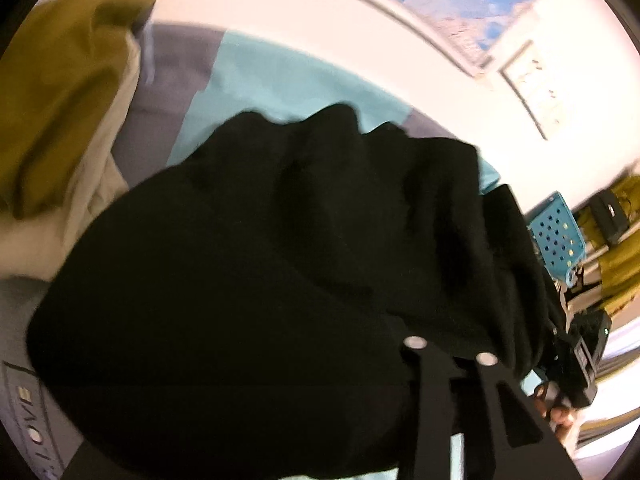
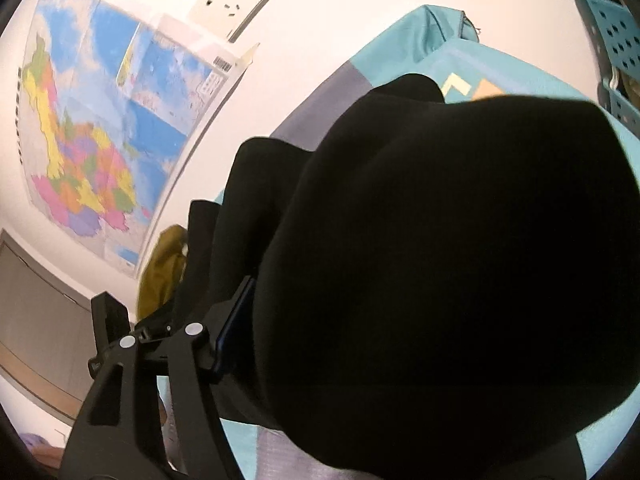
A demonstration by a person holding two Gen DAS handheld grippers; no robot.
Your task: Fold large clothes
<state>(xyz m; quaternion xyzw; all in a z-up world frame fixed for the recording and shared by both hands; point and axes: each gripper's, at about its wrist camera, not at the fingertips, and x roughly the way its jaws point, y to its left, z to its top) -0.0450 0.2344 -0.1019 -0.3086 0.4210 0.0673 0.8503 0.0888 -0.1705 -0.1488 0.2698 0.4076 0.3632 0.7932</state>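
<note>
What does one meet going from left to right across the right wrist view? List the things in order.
Map → olive cloth → black garment → blue basket.

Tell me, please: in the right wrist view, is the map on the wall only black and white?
No, the map on the wall shows blue water and regions in yellow, orange, pink, purple and green.

Looks like an office or classroom-type room set up for recording, not a home. A big coloured wall map (image 2: 100, 128) hangs on a white wall beside wall sockets (image 2: 224, 2) on a trunking strip. A teal perforated plastic basket (image 1: 558, 238) stands by (clothes piled on a teal-and-grey sheet (image 1: 280, 80)).
</note>
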